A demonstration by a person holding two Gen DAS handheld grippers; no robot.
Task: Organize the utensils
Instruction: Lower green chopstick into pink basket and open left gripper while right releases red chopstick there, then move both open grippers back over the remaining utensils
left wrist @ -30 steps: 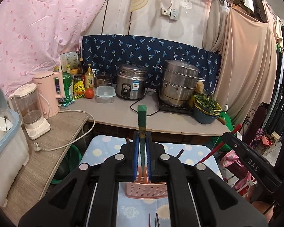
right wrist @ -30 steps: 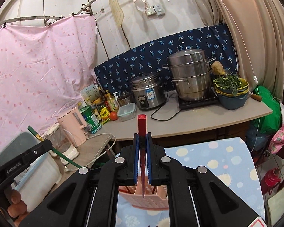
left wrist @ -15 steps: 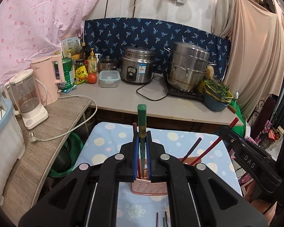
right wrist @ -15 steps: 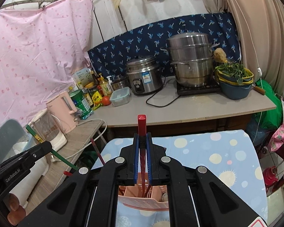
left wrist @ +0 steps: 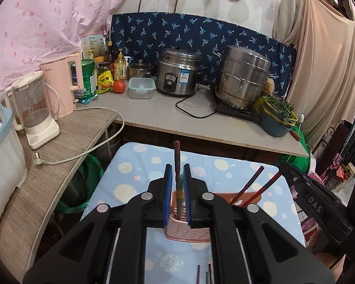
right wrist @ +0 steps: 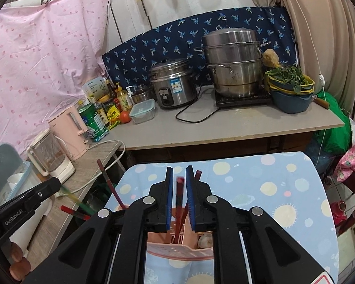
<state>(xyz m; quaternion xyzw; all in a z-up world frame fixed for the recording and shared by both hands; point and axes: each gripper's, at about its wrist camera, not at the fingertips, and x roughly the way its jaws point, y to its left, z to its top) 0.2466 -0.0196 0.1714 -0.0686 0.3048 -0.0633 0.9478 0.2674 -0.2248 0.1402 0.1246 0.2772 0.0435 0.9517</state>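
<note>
Pink basket (left wrist: 189,233) holds chopsticks (left wrist: 177,177); left gripper (left wrist: 176,196) and right gripper (right wrist: 179,201) both released, jaws apart.

Both wrist views look down close, sharing the basket (left wrist: 188,233)

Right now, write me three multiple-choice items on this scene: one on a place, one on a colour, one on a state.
1. Where is the pink perforated plastic utensil basket?
A. on the blue spotted cloth
B. on the grey counter
C. on the floor

2. What colour is the tall electric kettle?
A. green
B. pink
C. black

3. How are the left gripper and right gripper?
A. both clamped on chopsticks
B. one open
C. both open

Answers: 1 A, cloth surrounds it; 2 B, its body is pale pink; 3 C, gaps flank the chopsticks.
</note>
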